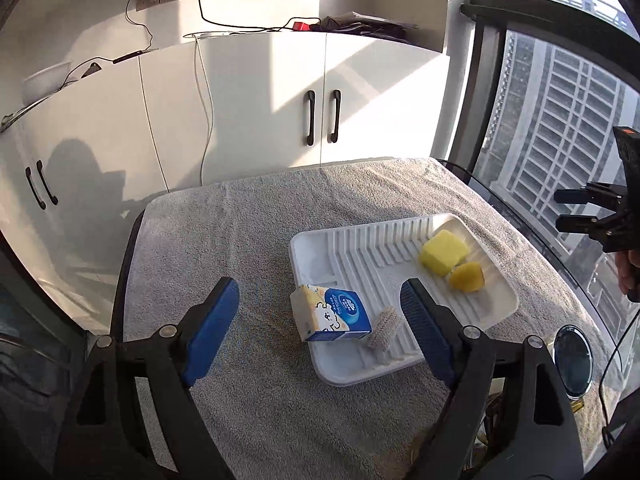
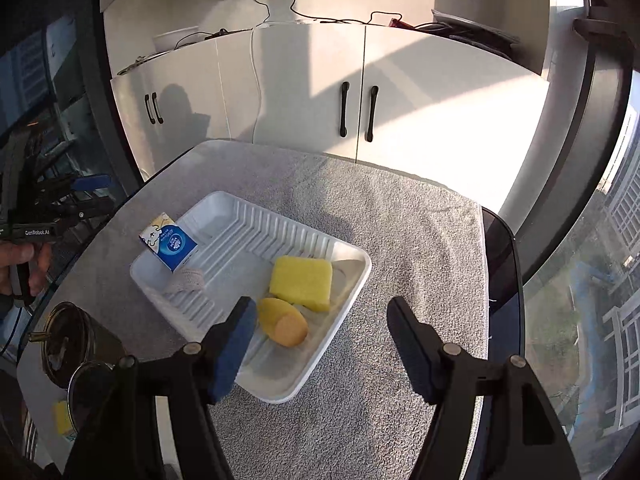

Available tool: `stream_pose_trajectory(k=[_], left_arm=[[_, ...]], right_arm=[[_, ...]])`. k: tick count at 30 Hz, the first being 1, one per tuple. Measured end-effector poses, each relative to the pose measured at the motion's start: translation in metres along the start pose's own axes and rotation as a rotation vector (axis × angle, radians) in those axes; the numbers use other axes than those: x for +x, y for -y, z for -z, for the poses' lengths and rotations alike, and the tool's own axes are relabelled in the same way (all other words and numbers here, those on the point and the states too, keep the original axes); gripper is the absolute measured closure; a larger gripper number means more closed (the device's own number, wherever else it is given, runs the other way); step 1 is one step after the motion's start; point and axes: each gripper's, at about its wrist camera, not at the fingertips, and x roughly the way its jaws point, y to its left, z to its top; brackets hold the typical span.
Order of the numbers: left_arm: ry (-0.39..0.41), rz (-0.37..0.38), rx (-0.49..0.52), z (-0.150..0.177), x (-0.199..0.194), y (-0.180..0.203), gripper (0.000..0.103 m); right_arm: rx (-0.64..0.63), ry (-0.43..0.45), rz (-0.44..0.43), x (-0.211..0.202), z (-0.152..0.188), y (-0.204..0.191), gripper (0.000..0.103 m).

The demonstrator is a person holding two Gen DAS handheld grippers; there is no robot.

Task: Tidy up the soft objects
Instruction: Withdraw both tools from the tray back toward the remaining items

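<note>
A white ribbed tray lies on a grey towel. In it are a yellow sponge, a yellow-orange soft piece beside it, and a small beige roll. A blue-and-white tissue pack leans on the tray's rim next to the roll. My left gripper is open and empty, above the tissue pack. My right gripper is open and empty, above the tray's near corner; it also shows at the right edge of the left wrist view.
The grey towel covers a dark glass table. A dark round lidded jar stands by the table edge. White cabinets stand behind. A window runs along the right.
</note>
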Motion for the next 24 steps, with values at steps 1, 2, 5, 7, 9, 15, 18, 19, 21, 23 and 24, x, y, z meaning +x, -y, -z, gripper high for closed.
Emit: stream_pose_trajectory(k=[1, 2, 5, 7, 9, 15, 18, 19, 21, 23, 24], left_arm=[[0.004, -0.016, -0.011, 0.004, -0.012, -0.004, 0.020], [0.011, -0.028, -0.027, 0.010, -0.024, -0.008, 0.020], [0.041, -0.045, -0.061, 0.029, -0.057, -0.017, 0.018], [0.061, -0.076, -0.063, 0.044, -0.080, -0.017, 0.014], [0.074, -0.091, -0.066, 0.063, -0.102, -0.012, 0.012], [0.071, -0.063, 0.003, 0.128, -0.146, 0.040, 0.007], [0.042, -0.001, 0.029, 0.165, -0.155, 0.069, 0.002], [0.036, -0.003, 0.045, 0.176, -0.157, 0.078, 0.002], [0.019, -0.001, 0.071, 0.198, -0.158, 0.096, 0.002], [-0.006, 0.012, 0.070, 0.218, -0.159, 0.109, 0.002], [-0.015, 0.023, 0.061, 0.228, -0.161, 0.114, 0.002]], right_arm=[[0.000, 0.014, 0.001, -0.012, 0.002, -0.001, 0.030], [0.002, 0.026, 0.002, -0.024, 0.004, -0.002, 0.029], [0.009, 0.055, 0.000, -0.058, 0.016, -0.007, 0.027], [0.007, 0.071, 0.006, -0.079, 0.027, -0.013, 0.023], [0.008, 0.086, 0.017, -0.097, 0.042, -0.020, 0.019], [0.000, 0.123, 0.000, -0.138, 0.110, -0.064, 0.011], [-0.022, 0.128, 0.012, -0.147, 0.153, -0.098, 0.010], [-0.023, 0.131, 0.014, -0.147, 0.164, -0.107, 0.009], [-0.027, 0.121, 0.024, -0.145, 0.189, -0.129, 0.007], [-0.009, 0.121, 0.026, -0.142, 0.211, -0.144, 0.007], [0.008, 0.112, 0.014, -0.139, 0.220, -0.150, 0.007]])
